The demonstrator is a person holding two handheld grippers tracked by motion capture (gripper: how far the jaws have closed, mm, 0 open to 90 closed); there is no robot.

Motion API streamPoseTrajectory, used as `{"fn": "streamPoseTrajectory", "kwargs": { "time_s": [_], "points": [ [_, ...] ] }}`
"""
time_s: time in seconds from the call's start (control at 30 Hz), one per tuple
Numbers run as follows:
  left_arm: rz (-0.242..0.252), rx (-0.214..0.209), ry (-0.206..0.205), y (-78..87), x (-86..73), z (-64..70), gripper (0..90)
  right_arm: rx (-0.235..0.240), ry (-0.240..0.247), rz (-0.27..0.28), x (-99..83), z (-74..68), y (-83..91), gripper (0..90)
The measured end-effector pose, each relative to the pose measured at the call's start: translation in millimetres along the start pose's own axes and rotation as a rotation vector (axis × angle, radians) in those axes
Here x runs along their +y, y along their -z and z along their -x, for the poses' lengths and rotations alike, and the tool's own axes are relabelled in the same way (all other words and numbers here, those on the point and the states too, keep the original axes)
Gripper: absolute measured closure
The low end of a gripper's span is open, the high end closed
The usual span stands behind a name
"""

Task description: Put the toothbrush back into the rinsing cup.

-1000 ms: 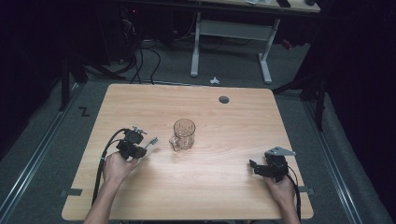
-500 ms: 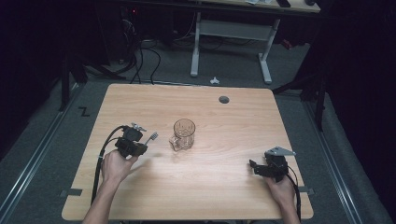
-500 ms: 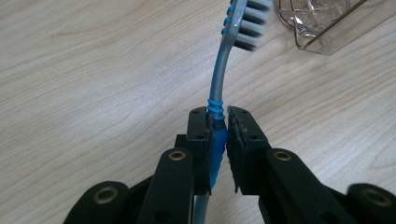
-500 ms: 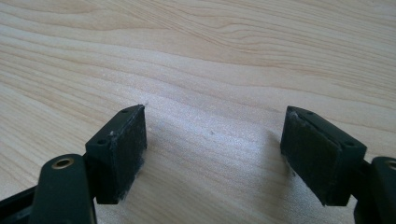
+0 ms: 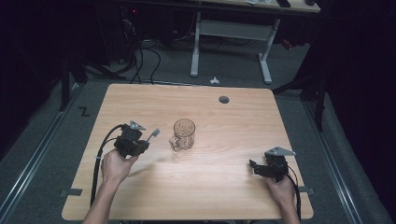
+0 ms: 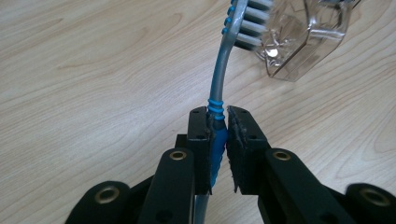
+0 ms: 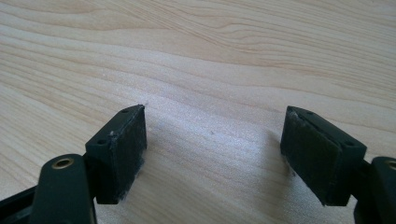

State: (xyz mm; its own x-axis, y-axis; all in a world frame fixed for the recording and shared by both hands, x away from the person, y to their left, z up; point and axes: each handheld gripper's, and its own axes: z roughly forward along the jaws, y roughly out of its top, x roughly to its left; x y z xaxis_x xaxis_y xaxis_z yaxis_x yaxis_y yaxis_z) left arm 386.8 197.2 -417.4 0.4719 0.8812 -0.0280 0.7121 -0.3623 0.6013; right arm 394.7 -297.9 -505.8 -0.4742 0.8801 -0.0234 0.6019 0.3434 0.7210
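A clear glass mug (image 5: 183, 133) stands near the middle of the wooden table (image 5: 224, 196). My left gripper (image 5: 140, 143) is left of the mug, shut on a grey and blue toothbrush (image 5: 153, 134) whose bristled head points toward the mug. In the left gripper view the jaws clamp the toothbrush (image 6: 219, 98) handle, and its head reaches up beside the mug (image 6: 306, 35). My right gripper (image 5: 254, 167) rests low at the table's near right, open, with bare wood between its pads (image 7: 122, 151).
A round grommet hole (image 5: 224, 99) lies near the table's far edge. Beyond the table are a white desk frame (image 5: 231, 35) and cables on the dark floor. A black cable trails from each gripper.
My left gripper with the toothbrush has shifted slightly toward the near side. The right gripper and the mug have stayed put.
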Motion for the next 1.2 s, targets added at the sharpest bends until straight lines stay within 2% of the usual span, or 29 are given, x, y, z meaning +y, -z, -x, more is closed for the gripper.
{"fn": "streamPoseTrajectory", "kwargs": {
  "time_s": [0.57, 0.73, 1.0, 1.2],
  "points": [
    [0.089, -0.023, -0.027, 12.0, 3.0, 11.7, 79.6, 0.000, 0.001, 0.000, 0.0, 0.0, 0.0, 22.8],
    [0.102, -0.027, -0.028, 12.4, 3.4, 13.4, 79.7, 0.000, 0.000, 0.000, 0.0, 0.0, 0.0, 22.8],
    [0.142, -0.054, -0.023, 16.5, 5.3, 16.9, 79.7, 0.000, 0.001, 0.000, 0.0, 0.0, 0.0, 22.8],
    [0.171, -0.069, -0.035, 19.9, 10.2, 22.6, 79.6, 0.000, 0.001, 0.000, 0.0, 0.0, 0.0, 22.8]
  ]
}}
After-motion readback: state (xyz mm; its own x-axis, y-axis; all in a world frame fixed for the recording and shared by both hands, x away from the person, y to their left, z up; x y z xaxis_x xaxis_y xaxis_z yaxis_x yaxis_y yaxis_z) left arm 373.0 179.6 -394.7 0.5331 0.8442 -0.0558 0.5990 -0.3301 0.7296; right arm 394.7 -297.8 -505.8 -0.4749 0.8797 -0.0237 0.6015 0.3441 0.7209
